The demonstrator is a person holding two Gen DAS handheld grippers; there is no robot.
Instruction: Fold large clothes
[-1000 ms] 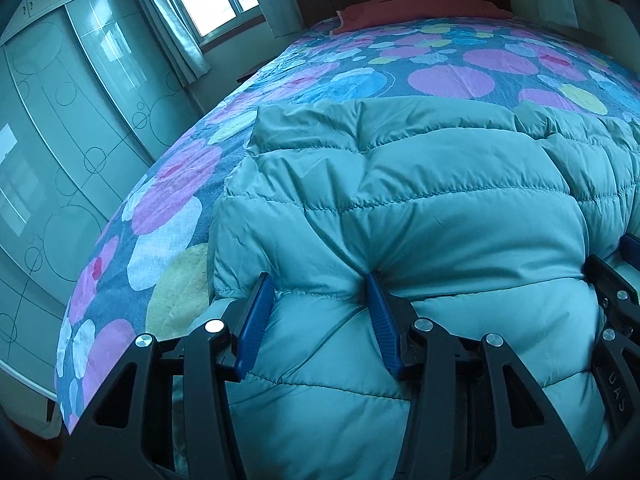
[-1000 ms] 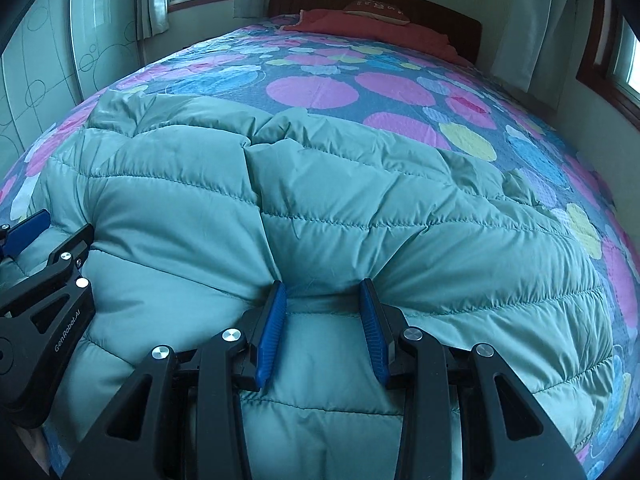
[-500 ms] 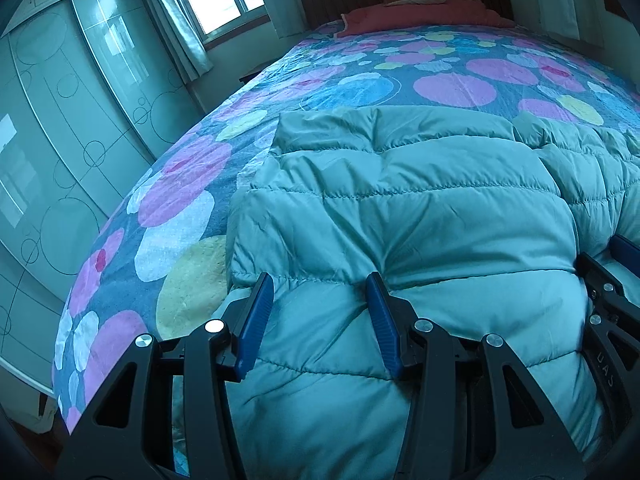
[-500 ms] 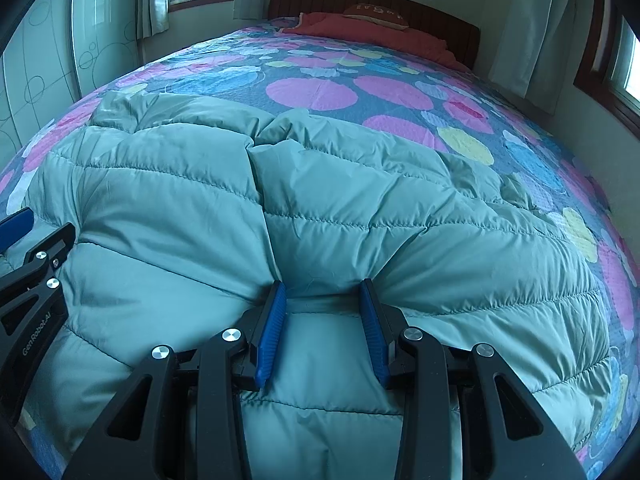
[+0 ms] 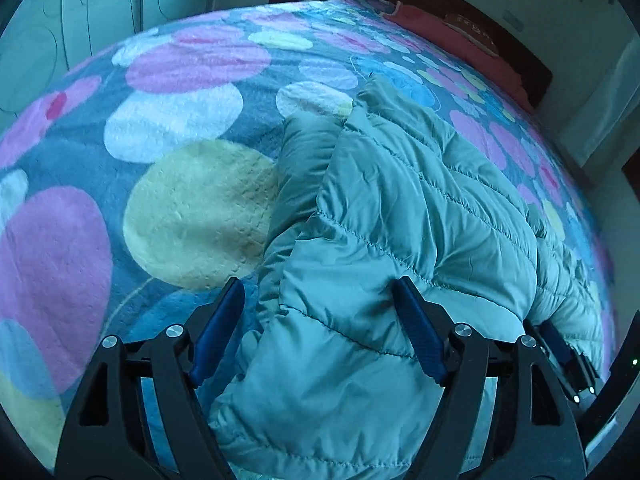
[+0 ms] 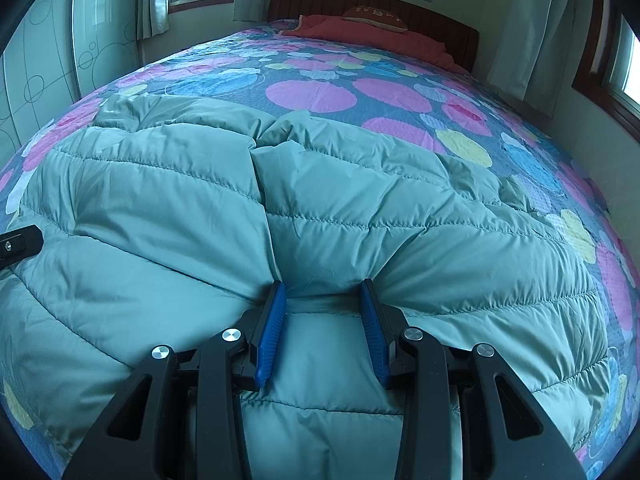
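A puffy teal quilted jacket (image 6: 360,208) lies spread across the near end of the bed. My right gripper (image 6: 323,285) is shut on a bunched fold of it near the bottom hem. In the left wrist view the jacket's (image 5: 400,200) side edge lies between the jaws of my left gripper (image 5: 318,284), which are opening. Its right pad (image 5: 416,328) rests against the fabric, while its left pad (image 5: 218,328) stands clear over the bedspread. Part of the left gripper (image 6: 20,240) shows at the right wrist view's left edge.
The bed carries a blue bedspread (image 5: 180,200) with big pink, yellow and white circles. A red blanket and pillow (image 6: 360,32) lie by the dark headboard. A glass-fronted wardrobe (image 6: 40,72) stands left of the bed; curtained windows are behind and to the right.
The left gripper's jaws have widened and let go of the jacket. Its view has rolled and swung toward the jacket's left edge. The right gripper has kept still on its fold.
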